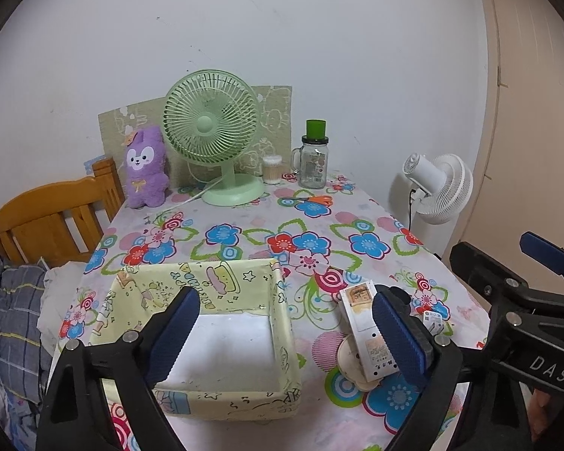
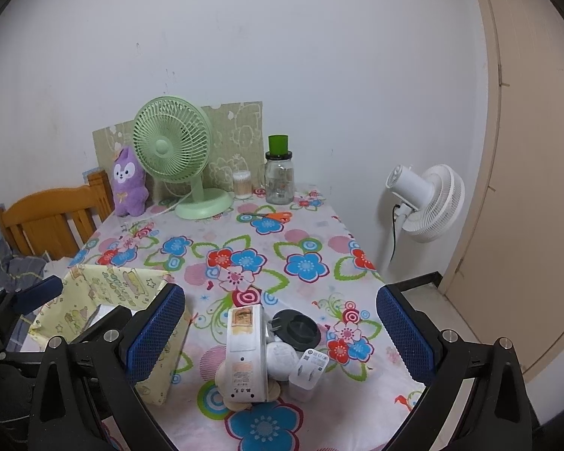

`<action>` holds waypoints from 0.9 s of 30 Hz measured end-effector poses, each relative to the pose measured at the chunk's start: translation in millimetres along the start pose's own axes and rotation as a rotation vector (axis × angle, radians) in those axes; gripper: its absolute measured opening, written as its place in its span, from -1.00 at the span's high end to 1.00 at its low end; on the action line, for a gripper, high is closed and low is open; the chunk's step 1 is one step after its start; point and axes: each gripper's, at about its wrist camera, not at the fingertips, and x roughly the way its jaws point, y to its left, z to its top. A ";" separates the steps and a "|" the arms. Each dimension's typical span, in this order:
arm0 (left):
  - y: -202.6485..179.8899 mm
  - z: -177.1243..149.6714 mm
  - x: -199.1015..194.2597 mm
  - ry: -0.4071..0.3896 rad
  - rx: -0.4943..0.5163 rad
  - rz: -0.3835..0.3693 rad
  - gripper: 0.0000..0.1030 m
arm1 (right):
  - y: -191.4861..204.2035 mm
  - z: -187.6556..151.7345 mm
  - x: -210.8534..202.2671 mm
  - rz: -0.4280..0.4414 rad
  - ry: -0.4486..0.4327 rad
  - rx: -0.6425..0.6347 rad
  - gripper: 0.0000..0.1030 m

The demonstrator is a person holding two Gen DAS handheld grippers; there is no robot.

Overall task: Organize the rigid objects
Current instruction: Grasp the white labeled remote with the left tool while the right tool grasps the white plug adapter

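Grippers before the sorting: your left gripper [image 1: 282, 334] hangs with jaws wide and nothing between them over the empty yellow box [image 1: 222, 342], the likely receptacle. Your right gripper [image 2: 282, 338], equally open, frames the pile beside it: white carton [image 2: 244, 349], black disc [image 2: 297, 329], white charger [image 2: 309, 370], presumably to pick first.

Soft, even indoor light, faint shadows, sharp centre, strong fisheye bending with dark corners.
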 end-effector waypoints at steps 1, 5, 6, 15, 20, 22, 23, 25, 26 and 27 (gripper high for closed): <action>-1.0 0.0 1.8 0.004 0.002 -0.002 -0.79 | -0.5 0.0 1.2 0.000 0.003 -0.001 -0.94; -4.6 -1.1 8.8 0.016 0.005 -0.011 -0.72 | -2.5 -1.4 7.8 -0.001 0.020 -0.001 -0.91; -5.5 -1.3 10.6 0.020 0.005 -0.013 -0.71 | -3.0 -2.0 9.2 -0.001 0.024 -0.001 -0.91; -19.6 -7.0 26.3 0.046 0.021 -0.038 -0.58 | -11.0 -7.7 26.2 -0.002 0.063 0.011 -0.75; -28.7 -10.0 38.1 0.070 0.026 -0.058 -0.56 | -18.3 -11.6 35.0 -0.011 0.083 0.019 -0.74; -31.4 -11.3 44.4 0.087 0.019 -0.072 -0.56 | -21.3 -13.3 40.0 -0.014 0.091 0.022 -0.74; -33.2 -12.2 47.9 0.095 0.016 -0.078 -0.56 | -22.5 -13.9 42.0 -0.013 0.095 0.023 -0.74; -36.4 -13.8 53.1 0.108 0.014 -0.084 -0.56 | -26.2 -16.2 47.3 -0.015 0.106 0.026 -0.74; -38.3 -14.5 55.8 0.114 0.015 -0.087 -0.55 | -27.6 -17.1 49.1 -0.015 0.109 0.026 -0.73; -40.3 -15.2 59.1 0.122 0.014 -0.091 -0.54 | -29.6 -18.2 51.7 -0.017 0.113 0.027 -0.73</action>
